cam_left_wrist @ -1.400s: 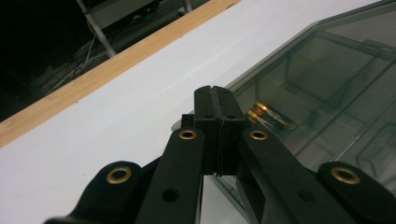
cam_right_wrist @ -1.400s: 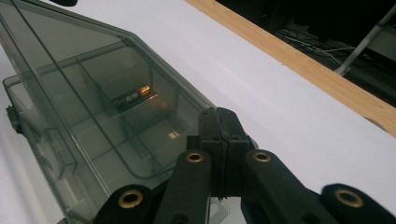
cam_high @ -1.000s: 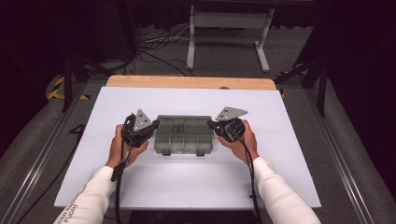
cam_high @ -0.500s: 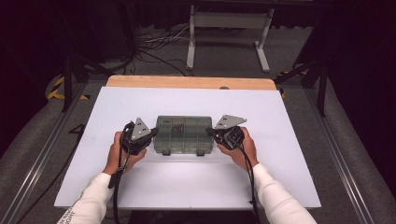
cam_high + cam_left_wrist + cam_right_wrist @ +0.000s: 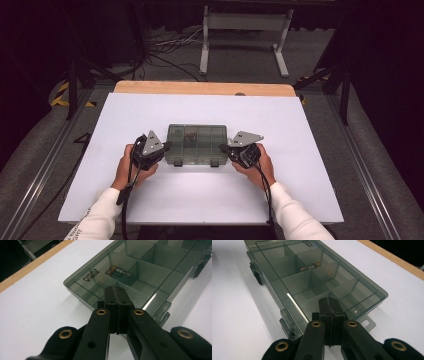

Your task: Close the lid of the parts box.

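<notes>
A smoky see-through compartment box point(image 5: 196, 144) lies lid-closed at the middle of the white table point(image 5: 300, 130). Two batteries point(image 5: 117, 272) lie in one of its far compartments; they also show in the right gripper view as batteries point(image 5: 311, 266). My left gripper point(image 5: 167, 146) is shut and empty, its tip at the box's left end, over the lid's edge point(image 5: 116, 290). My right gripper point(image 5: 223, 148) is also shut and empty, its tip at the box's right end point(image 5: 329, 301). Whether either tip touches the lid I cannot tell.
Two latches point(image 5: 258, 275) sit on the box's near long side. A wooden strip point(image 5: 200, 88) edges the table's far side. Behind it stand a white metal frame point(image 5: 245, 30) and cables on the floor. Bare white table lies all round the box.
Both hands have come a little nearer and lower, bringing the shut grippers down to the box's two ends. The box has not moved.
</notes>
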The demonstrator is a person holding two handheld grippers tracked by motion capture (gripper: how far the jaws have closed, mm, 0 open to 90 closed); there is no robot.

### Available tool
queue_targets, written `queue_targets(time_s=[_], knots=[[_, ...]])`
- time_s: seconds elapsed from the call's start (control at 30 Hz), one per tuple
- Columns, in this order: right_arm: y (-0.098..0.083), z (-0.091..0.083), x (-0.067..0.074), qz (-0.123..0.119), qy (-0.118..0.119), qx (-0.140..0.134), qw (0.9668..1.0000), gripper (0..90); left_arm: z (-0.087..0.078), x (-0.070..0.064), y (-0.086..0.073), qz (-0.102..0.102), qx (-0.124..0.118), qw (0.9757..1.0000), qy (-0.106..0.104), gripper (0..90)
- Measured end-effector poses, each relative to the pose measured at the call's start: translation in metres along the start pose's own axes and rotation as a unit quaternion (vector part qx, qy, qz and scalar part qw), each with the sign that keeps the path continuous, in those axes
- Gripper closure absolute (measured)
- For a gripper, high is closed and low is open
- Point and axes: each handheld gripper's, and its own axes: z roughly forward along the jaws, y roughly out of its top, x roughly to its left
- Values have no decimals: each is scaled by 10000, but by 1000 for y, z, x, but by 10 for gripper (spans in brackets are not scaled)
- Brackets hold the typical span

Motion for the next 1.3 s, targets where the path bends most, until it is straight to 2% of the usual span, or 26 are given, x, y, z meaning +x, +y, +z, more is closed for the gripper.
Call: queue_targets(time_s=[0.33,0.43,0.47,0.57,0.8,1.0,1.1,1.3], knots=[[-4,-4,5,-115,-43,-65,9999,900,-3,-1,-4,-12,-31,10000,-58,893],[-7,-3,9,-135,-38,-52,9999,900,-4,-3,-6,50,41,9999,-115,892],[-8,-3,10,-153,-69,-38,9999,900,-5,-3,-6,143,108,9997,-142,892],[-8,-2,11,-162,-109,-42,9998,900,-5,-5,-8,106,138,9997,-179,892],[-8,-2,13,-218,-143,-49,9996,900,-3,-4,-10,112,86,9996,-249,895],[-10,-2,12,-160,-121,-101,9997,900,-3,-4,-10,151,75,9996,-239,894],[-9,-3,12,-162,-87,-115,9998,900,-3,-4,-10,90,33,9996,-274,893],[-5,-10,11,-168,-121,-246,9995,900,-10,-2,-7,192,-142,9996,-164,893]])
